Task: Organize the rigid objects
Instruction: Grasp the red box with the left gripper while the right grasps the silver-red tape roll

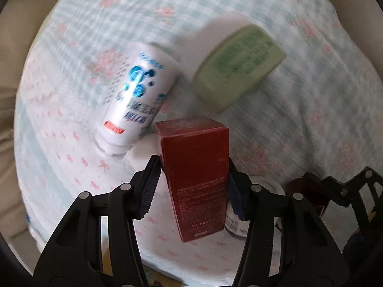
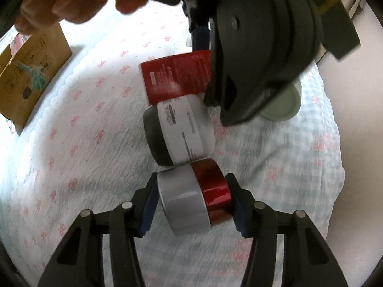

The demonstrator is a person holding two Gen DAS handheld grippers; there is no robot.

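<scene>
My left gripper (image 1: 194,184) is shut on a tall dark red box (image 1: 198,177), held above the cloth; the box also shows in the right wrist view (image 2: 177,76). Beyond it lie a white tube with blue print (image 1: 134,95) and a pale green jar (image 1: 239,67) with a white lid. My right gripper (image 2: 191,198) is shut on a jar with a red body and silver lid (image 2: 196,193), lying on its side. Just past it lies a white jar with a dark lid (image 2: 179,129), touching the red box. The left gripper's black body (image 2: 258,47) fills the top right.
A white and pale blue cloth with pink bows (image 2: 83,119) covers the surface. A cardboard box (image 2: 26,71) stands at the left edge. A pale green jar (image 2: 284,102) peeks from behind the left gripper. The person's fingers (image 2: 79,2) show at the top.
</scene>
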